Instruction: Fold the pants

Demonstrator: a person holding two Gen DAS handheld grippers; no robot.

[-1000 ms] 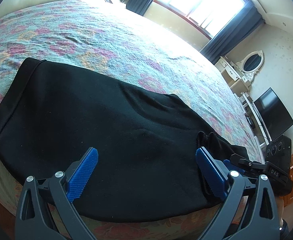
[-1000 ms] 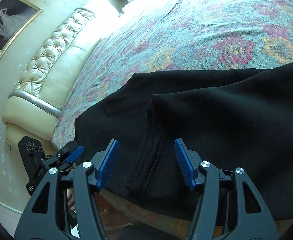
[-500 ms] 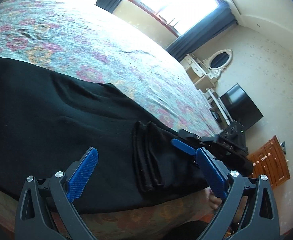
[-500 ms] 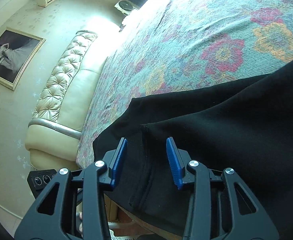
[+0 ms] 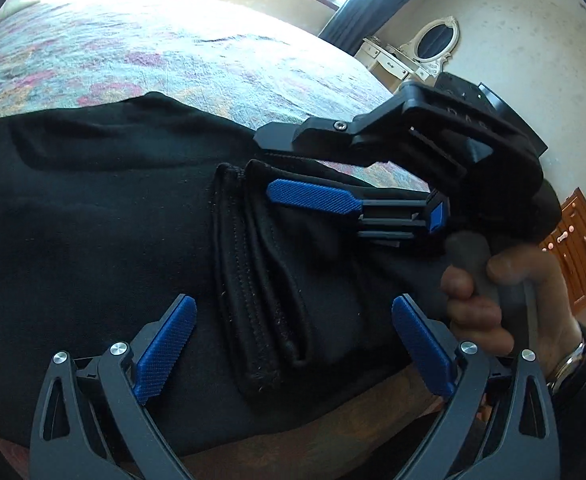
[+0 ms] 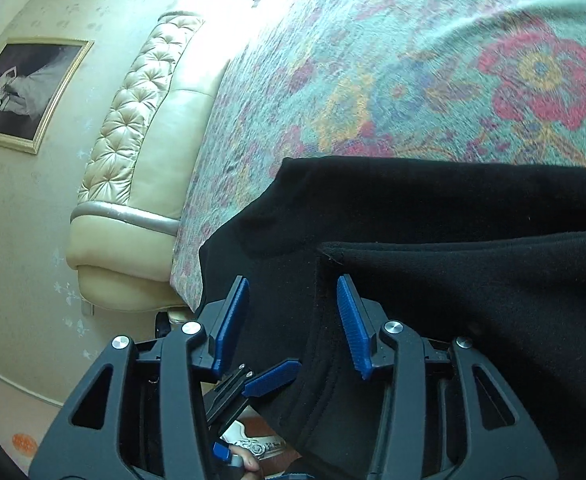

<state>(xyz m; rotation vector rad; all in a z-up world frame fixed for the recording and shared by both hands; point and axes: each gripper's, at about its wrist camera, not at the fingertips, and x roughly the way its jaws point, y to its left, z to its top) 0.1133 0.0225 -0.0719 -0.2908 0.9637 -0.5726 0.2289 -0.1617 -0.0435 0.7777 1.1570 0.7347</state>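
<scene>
While both tools hover low over the near edge of the bed, black pants lie flat across its floral bedspread, one hemmed edge hanging just past the mattress side.

From the left wrist view, the left tool has its two blue-padded fingers spread wide, one at 7 o'clock and one at 5 o'clock, with a thick stitched fold of the pants lying between them; neither pad touches the cloth. Toward 2 o'clock the right tool reaches in sideways over the pants, gripped by the person's right hand, a watch at the wrist.

From the right wrist view, the right tool stands partly spread, its pads on either side of a seamed edge of the pants, not pinching it. One blue finger of the left tool shows low, just under the right tool.

A cream tufted headboard sits at 10 o'clock with a framed picture on the wall beside it. An oval mirror stands far off at 1 o'clock.
</scene>
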